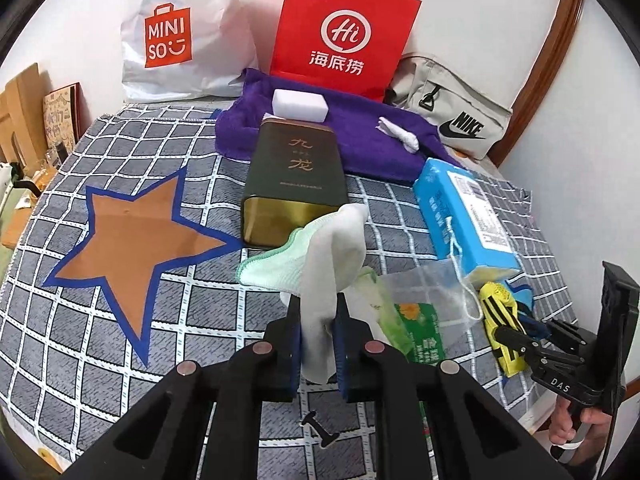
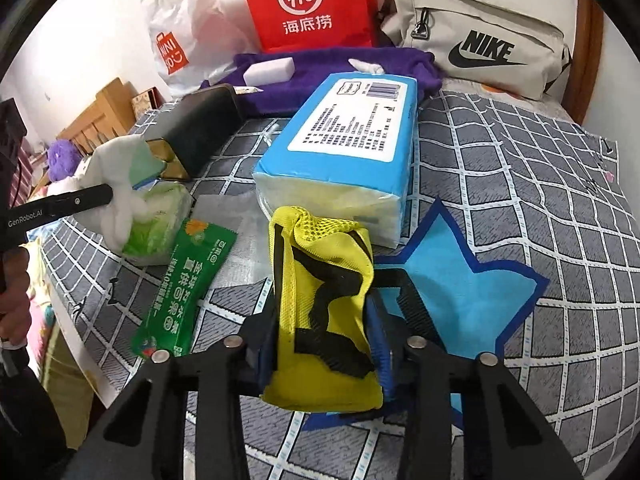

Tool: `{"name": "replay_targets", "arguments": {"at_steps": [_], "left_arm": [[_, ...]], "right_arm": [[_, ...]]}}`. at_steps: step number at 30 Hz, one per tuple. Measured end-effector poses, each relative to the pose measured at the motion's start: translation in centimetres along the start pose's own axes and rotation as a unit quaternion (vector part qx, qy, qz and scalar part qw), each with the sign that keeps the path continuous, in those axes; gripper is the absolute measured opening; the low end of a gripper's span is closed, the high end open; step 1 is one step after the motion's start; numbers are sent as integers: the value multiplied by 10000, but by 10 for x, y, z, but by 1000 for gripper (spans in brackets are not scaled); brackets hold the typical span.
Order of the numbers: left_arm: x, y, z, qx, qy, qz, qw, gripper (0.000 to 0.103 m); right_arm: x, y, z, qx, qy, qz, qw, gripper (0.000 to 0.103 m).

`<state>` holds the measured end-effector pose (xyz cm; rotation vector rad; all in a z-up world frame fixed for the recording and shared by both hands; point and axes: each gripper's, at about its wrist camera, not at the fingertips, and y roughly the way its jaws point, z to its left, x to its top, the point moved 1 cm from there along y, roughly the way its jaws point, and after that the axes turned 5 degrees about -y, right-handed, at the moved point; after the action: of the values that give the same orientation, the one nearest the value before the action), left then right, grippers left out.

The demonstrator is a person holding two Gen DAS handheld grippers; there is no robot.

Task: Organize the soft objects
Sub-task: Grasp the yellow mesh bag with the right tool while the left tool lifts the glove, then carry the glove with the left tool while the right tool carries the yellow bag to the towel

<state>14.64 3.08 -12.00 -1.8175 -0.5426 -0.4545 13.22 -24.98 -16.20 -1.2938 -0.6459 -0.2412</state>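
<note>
Cloth (image 1: 336,248) in left jaws, tin (image 1: 296,176) behind

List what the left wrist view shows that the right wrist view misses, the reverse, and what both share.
Only the left wrist view shows the orange star on the checked cloth and the left gripper shut on a white-and-green cloth. Only the right wrist view shows the blue star and a purple plush off the table. Both show the yellow mesh bag in the right gripper, the blue tissue pack and the purple towel.
</note>
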Motion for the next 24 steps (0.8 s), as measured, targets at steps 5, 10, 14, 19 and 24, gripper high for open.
{"name": "replay_targets", "arguments": {"at_steps": [5,10,14,19,24], "left_arm": [[1,-10,-3,-38,-31,-78,10000,13],[6,-17,-4,5,-82,-146,9999,13],[12,-22,-5,-48,-134,-194,9997,13],[21,-29,-7,-59,-154,-244,9996,13],[34,-36,-12,-18,-118,-313,9994,13]], "right_arm": [[0,-12,0,70,52,-81,9999,32],[6,-27,5,133,-8,-211,9997,32],[19,-41,7,156,-37,-361,9992,31],[36,-54,6,163,-88,-522,9985,31],[53,-59,6,205,-127,-620,9978,31]]}}
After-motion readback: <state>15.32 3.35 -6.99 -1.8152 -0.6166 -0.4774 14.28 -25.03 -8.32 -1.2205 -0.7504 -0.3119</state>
